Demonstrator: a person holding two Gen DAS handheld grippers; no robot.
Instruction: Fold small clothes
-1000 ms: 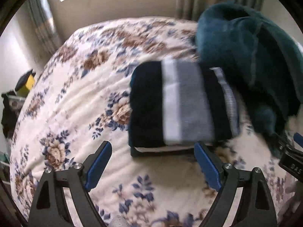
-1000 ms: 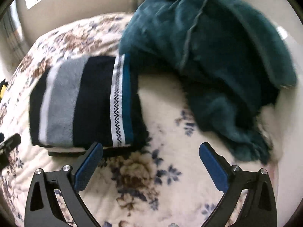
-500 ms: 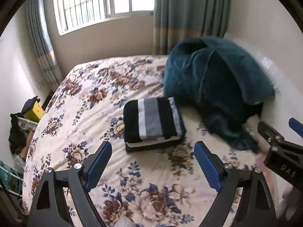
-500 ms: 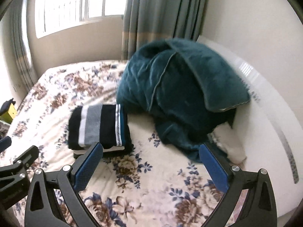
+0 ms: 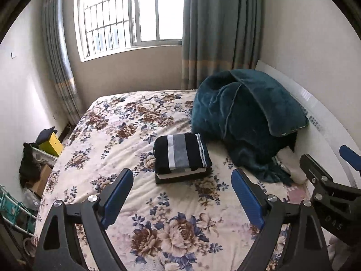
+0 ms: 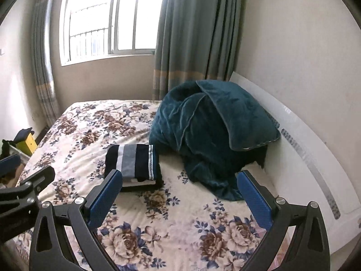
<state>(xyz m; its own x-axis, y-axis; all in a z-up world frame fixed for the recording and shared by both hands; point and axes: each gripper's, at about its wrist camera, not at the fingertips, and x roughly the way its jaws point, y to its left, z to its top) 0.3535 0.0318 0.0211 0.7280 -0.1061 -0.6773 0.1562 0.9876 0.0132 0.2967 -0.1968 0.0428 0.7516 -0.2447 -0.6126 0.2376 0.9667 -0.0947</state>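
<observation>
A folded dark garment with white and grey stripes lies on top of a small stack of folded clothes in the middle of the floral bed; it also shows in the right wrist view. My left gripper is open and empty, held well back from the stack above the near part of the bed. My right gripper is open and empty, also pulled back, to the right of the stack. Each gripper shows at the edge of the other's view.
A heaped dark teal blanket lies at the head of the bed against the white headboard. A window and curtains stand behind. Clutter with a yellow box sits on the floor at the left.
Both grippers have pulled far back and up from the folded stack, which was close in front a second ago. The stack lies still on the bed.
</observation>
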